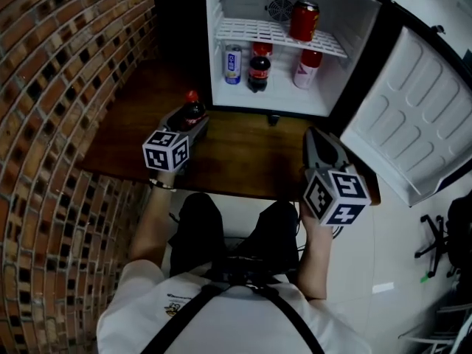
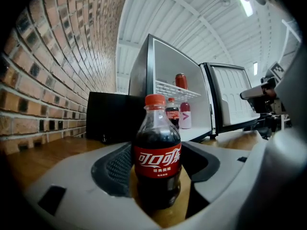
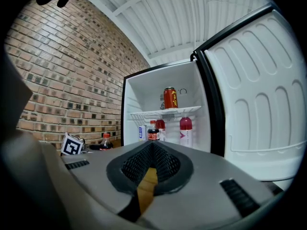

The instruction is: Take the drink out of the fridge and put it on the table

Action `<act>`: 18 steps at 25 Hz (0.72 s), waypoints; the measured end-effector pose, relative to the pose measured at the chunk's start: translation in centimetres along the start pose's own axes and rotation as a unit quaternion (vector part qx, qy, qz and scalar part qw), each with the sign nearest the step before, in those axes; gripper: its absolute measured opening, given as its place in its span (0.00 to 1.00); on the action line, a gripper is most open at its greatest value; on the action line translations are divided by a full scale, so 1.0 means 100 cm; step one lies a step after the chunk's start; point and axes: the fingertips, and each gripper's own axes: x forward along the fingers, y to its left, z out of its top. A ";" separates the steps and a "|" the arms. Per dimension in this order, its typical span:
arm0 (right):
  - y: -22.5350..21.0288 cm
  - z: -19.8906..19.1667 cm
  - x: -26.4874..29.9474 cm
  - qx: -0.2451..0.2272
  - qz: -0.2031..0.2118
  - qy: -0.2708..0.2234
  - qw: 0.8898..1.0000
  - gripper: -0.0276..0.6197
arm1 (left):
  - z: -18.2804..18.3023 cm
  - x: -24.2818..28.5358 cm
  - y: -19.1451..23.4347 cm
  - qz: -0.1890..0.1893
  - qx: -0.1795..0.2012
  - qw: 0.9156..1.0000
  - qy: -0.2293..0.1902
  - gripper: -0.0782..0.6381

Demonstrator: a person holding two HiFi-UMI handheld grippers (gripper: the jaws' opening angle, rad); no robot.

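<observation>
A small cola bottle with a red cap and red label stands upright on the wooden table, left of the fridge. My left gripper is shut on it; in the left gripper view the bottle fills the gap between both pads. My right gripper hovers over the table's right part, shut with nothing in it, its pads meeting at the tip. From the right gripper view the bottle shows far left, beside the left gripper's marker cube.
The small fridge stands open at the table's back, its door swung out to the right. Inside are a red can on the wire shelf and, below, a blue can, a second cola bottle and a pink bottle. A brick wall runs along the left.
</observation>
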 end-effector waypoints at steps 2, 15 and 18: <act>0.002 0.002 -0.002 -0.002 0.001 -0.001 1.000 0.02 | -0.002 -0.001 -0.001 0.001 0.000 1.000 0.002 0.54; -0.003 0.006 -0.005 -0.001 -0.003 -0.015 1.000 0.03 | 0.039 -0.051 -0.008 0.026 -0.038 0.996 -0.078 0.69; -0.002 0.007 -0.003 -0.004 -0.003 -0.015 1.000 0.03 | 0.077 -0.082 -0.024 0.054 0.007 0.991 -0.125 0.48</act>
